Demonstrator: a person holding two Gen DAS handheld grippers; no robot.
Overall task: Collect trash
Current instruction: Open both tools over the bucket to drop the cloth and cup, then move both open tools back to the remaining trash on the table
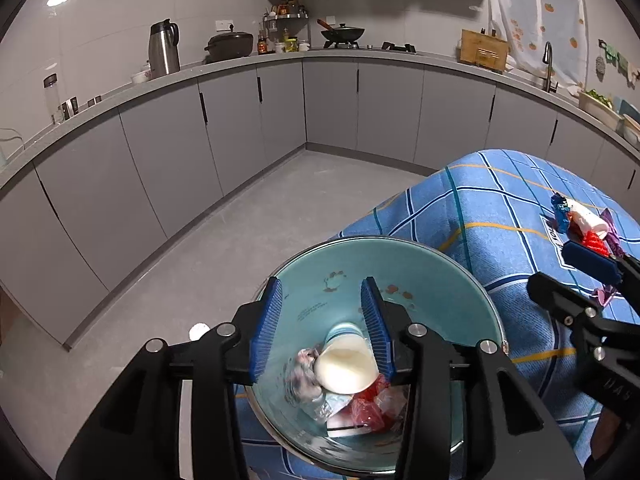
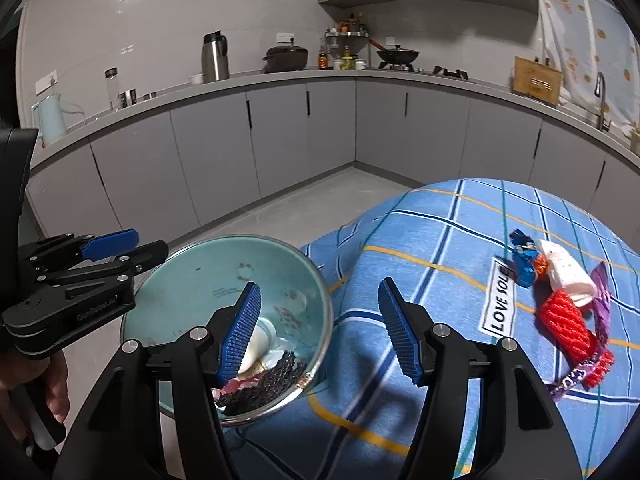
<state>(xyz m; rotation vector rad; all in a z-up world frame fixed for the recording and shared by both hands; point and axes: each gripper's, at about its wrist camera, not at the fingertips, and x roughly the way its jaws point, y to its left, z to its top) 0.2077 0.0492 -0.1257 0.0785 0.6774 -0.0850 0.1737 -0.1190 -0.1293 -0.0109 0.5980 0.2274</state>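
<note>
Broadly, a table (image 2: 460, 264) under a blue checked cloth fills the near right of both views, with grey kitchen cabinets (image 2: 280, 140) curving round the far side. At the table's near left edge sits a wide teal bowl (image 2: 192, 276), partly overhanging the floor, already holding rubbish: a small white cup (image 1: 346, 366) lying on its side, crumpled wrappers and something dark and knotted.

On the right of the cloth, well apart from the bowl, lies the remaining trash (image 2: 560, 296): a blue wrapper, a white paper piece, red foam netting and a purple strip, all touching in one heap.

The left gripper (image 1: 324, 332) hovers over the bowl with its jaws apart and nothing between them; the cup looks to lie below them, in the bowl. The right gripper (image 2: 318, 332) is also spread wide and empty, poised over bare cloth between bowl and heap.

Judging by this, one drop into the bowl is done and the next pick is due. That calls for swinging the right gripper rightwards to the heap and closing on one piece, probably the bulky red netting.
</note>
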